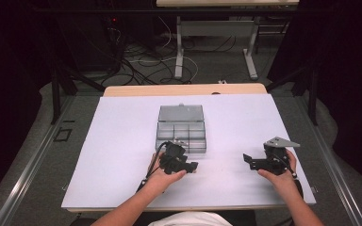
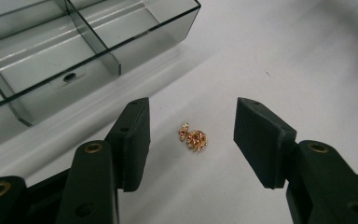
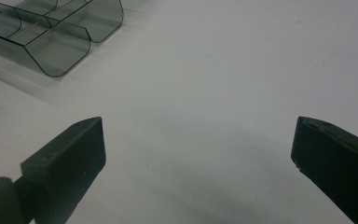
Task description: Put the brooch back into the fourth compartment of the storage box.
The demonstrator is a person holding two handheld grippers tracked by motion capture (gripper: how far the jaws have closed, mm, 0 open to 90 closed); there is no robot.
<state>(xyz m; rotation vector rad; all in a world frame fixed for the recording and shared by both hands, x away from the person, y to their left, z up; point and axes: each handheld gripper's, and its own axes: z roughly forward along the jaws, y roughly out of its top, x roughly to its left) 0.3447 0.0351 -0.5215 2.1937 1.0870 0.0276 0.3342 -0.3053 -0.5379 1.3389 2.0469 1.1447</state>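
Observation:
A small gold trinket with reddish stones (image 2: 193,138) lies on the white sheet, between the jaws of my left gripper (image 2: 191,112). The jaws stand apart on either side of it and do not touch it. In the high view my left gripper (image 1: 192,165) sits just in front of the near right corner of a clear smoky compartment box (image 1: 181,129), whose lid stands open at the back. My right gripper (image 1: 249,161) rests farther right on the sheet. In its own view the right gripper (image 3: 198,135) is wide open over bare sheet with nothing between its jaws.
The box's empty compartments (image 2: 51,56) lie close to the left jaw; its rounded corner (image 3: 60,28) shows far off in the right gripper view. The white sheet (image 1: 122,141) covers the table. Beyond the far edge are table legs and cables (image 1: 179,56).

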